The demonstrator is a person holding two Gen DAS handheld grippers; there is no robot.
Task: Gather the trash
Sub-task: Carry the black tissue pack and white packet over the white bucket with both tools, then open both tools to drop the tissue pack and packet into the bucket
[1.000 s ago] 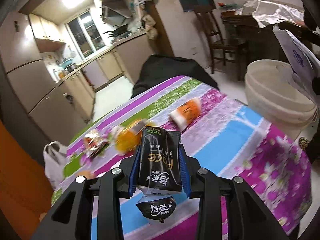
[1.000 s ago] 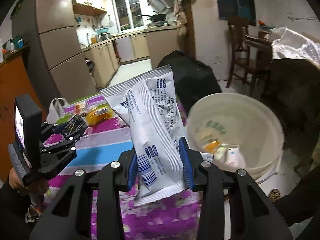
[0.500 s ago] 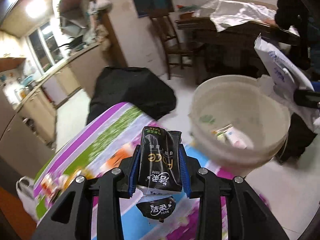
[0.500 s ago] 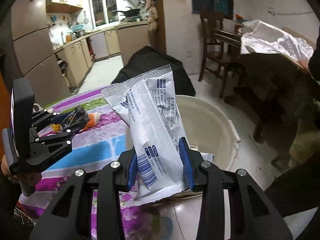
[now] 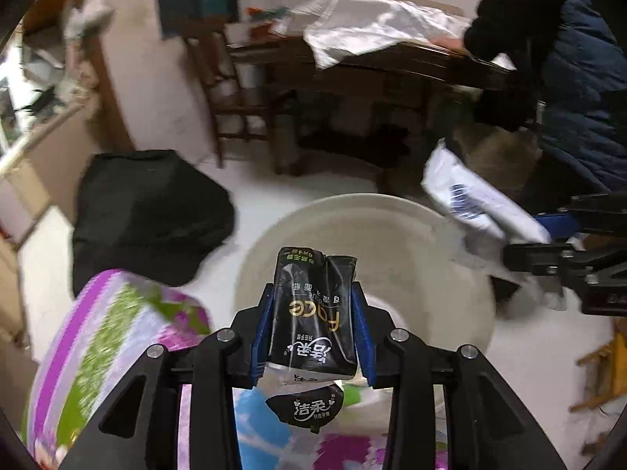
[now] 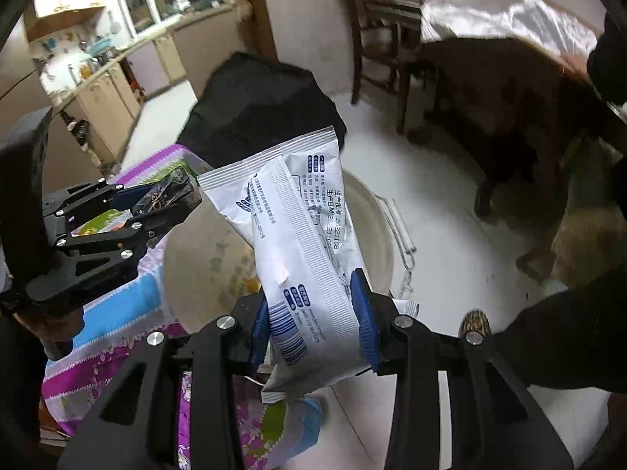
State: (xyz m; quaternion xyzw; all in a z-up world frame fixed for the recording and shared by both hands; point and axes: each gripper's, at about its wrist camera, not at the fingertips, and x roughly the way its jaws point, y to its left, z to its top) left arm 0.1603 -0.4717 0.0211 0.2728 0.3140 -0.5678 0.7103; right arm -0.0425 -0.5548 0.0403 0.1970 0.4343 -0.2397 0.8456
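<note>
**Both claws over the bucket, each with a wrapper**

White tiled floor spreads between the kitchen cabinets at the back and a dark wooden table draped with a white sheet; a wooden chair stands beside it, and a black bag slumps on the floor near the corner of the bench. That bench wears a purple, green and blue flowered cloth, and just past its edge sits a big cream bucket, open at the top.

From where I stand, the left claw reaches out past the bench edge, level, with its blue pads pinching a black tissue packet upright between them; the packet hangs above the near rim of the bucket. The right claw comes in from the other side, angled down toward the bucket, and is clamped on a long white wrapper with blue print, which juts forward over the opening. In the right wrist view some scraps show at the bottom of the bucket, too blurred to name. The two claws face each other across the bucket, apart, not touching
</note>
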